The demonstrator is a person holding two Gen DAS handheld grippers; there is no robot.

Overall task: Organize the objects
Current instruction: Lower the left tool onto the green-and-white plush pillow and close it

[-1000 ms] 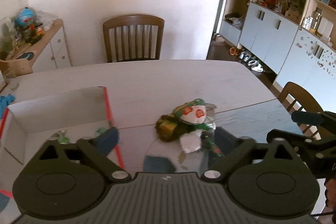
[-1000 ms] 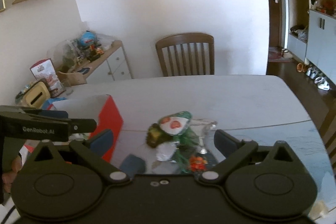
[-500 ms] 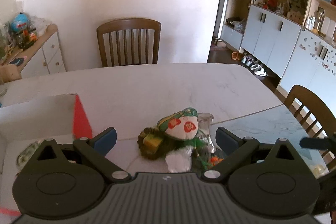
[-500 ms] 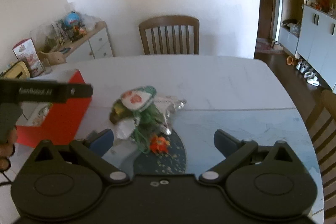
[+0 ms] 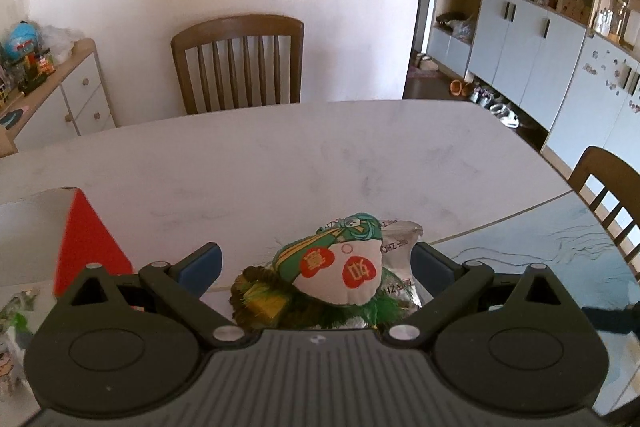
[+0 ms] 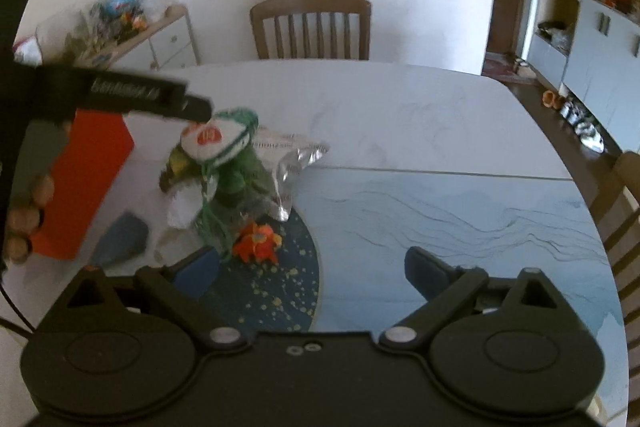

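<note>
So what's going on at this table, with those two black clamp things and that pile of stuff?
A person is tidying a pile of small things on the table using two handheld grippers. The left gripper is open and straddles the top of the pile, right at a white and green stuffed pouch, without squeezing it yet. The right gripper is open too, its jaws having just narrowed slightly, with nothing between them. A red box sits beside the pile, and a silver foil bag lies in it.
</note>
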